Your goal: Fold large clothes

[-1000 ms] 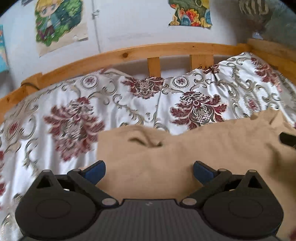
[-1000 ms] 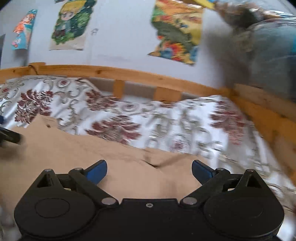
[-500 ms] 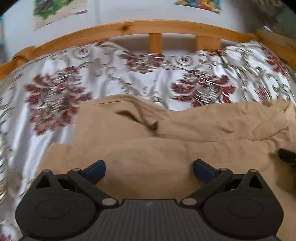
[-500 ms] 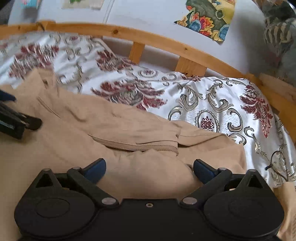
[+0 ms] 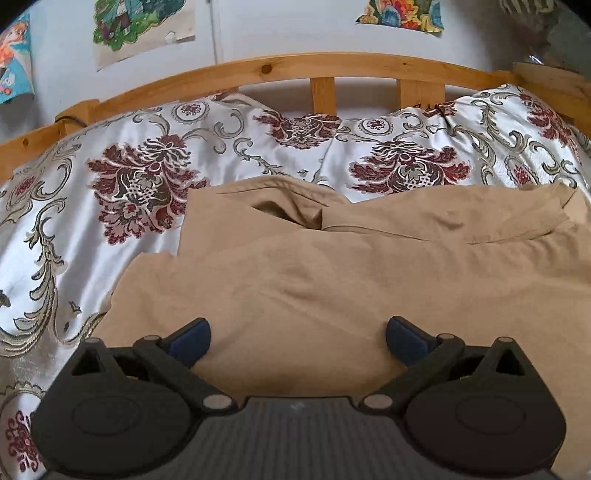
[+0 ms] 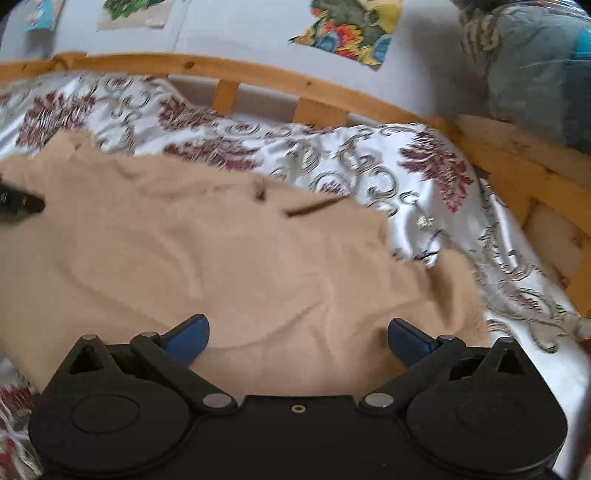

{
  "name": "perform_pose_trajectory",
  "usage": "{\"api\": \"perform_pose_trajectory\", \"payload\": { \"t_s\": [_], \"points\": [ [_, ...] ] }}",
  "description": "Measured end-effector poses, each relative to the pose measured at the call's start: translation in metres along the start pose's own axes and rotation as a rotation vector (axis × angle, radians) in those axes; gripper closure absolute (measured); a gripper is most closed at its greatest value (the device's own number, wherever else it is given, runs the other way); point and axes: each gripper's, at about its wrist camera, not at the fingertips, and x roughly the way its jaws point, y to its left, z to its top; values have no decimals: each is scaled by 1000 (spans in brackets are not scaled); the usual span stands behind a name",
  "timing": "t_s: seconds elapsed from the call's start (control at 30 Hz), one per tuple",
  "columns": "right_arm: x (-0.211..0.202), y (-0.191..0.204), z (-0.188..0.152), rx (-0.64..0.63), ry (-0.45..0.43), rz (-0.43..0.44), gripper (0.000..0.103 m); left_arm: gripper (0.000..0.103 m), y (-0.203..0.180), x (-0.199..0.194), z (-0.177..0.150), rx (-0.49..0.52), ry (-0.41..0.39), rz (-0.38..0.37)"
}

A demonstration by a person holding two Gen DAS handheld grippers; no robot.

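A large tan jacket [image 5: 332, 266] lies spread on a floral bedspread [image 5: 140, 177]. In the left wrist view its collar and a fold line run across the far part. My left gripper [image 5: 298, 338] is open, empty, and hovers over the jacket's near part. The jacket also shows in the right wrist view [image 6: 207, 251], blurred, with a dark zipper line on its far edge. My right gripper [image 6: 298, 336] is open and empty above the cloth. The tip of the left gripper [image 6: 20, 201] shows at the left edge of the right wrist view.
A wooden bed rail [image 5: 332, 68] runs along the far side and turns down the right side [image 6: 524, 177]. Posters [image 5: 144, 26] hang on the white wall behind. A grey-blue bundle of fabric [image 6: 535, 70] sits beyond the right rail.
Both grippers pulled back and tilted up, so more wall and rail show. The jacket lies flatter, its right part laid over. The right view is now motion-blurred.
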Motion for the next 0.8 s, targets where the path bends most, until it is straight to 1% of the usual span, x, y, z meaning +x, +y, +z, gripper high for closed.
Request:
{"api": "perform_pose_trajectory", "payload": {
  "t_s": [0.17,0.27,0.37,0.47,0.53,0.6,0.7,0.77,0.8],
  "points": [
    [1,-1,-1,22,0,10,1,0,1,-1,1,-3,5,0],
    [-7,0,4,28,-4,3,1,0,6,-6,1,-17,7,-3],
    [-30,5,16,37,-41,52,1,0,12,-17,2,-32,12,2],
    [-60,12,31,46,-98,98,1,0,17,-37,2,-48,13,13],
    [-81,14,41,102,-104,133,1,0,21,-55,0,-60,13,-4],
    [-101,8,46,216,-78,179,1,0,27,-76,-5,-95,20,-29],
    [-120,-8,35,449,16,223,1,0,38,-102,-17,-168,44,-107],
    [-121,-17,21,553,111,222,1,0,44,-111,-26,-210,85,-176],
    [-119,-21,14,587,156,197,1,0,47,-113,-30,-233,108,-214]
  ]
}}
